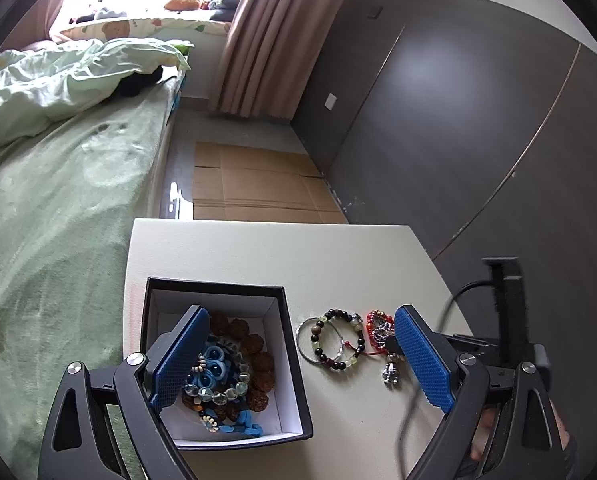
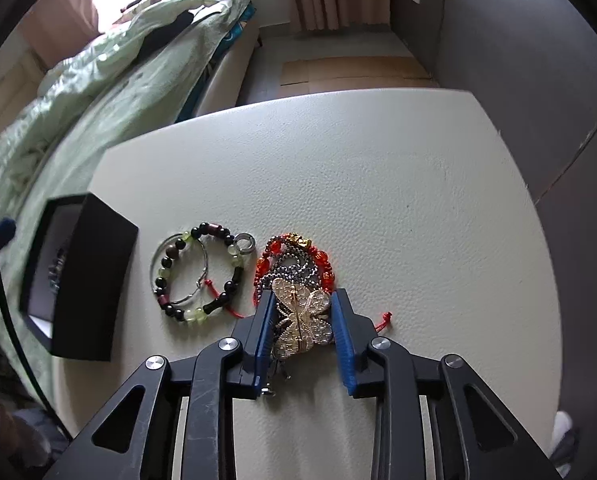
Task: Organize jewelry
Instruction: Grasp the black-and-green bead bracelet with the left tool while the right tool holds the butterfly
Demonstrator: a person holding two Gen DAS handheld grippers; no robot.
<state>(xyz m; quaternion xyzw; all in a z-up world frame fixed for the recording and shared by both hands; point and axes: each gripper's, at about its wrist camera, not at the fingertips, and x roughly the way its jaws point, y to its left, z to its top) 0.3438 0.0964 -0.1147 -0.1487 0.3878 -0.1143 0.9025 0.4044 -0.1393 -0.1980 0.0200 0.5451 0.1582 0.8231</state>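
Observation:
A black box with a white inside [image 1: 290, 364] sits on the table and holds several bead bracelets [image 1: 226, 376]. My left gripper [image 1: 302, 360] is open and empty, hanging above the box and the table. A black-and-green bead bracelet [image 2: 200, 276] lies beside a thin metal ring [image 2: 166, 268]. My right gripper [image 2: 302, 308] is shut on a gold filigree butterfly pendant [image 2: 302, 312] that rests on a red bead bracelet [image 2: 294, 256] and a metal ball chain. The box also shows in the right wrist view [image 2: 90, 280], at the left.
The cream table [image 2: 378, 184] stands next to a bed with green bedding [image 1: 50, 208]. Flattened cardboard [image 1: 254, 180] lies on the floor beyond the table. A dark wardrobe wall [image 1: 458, 120] runs along the right. A black cable [image 1: 426, 380] hangs by my left gripper.

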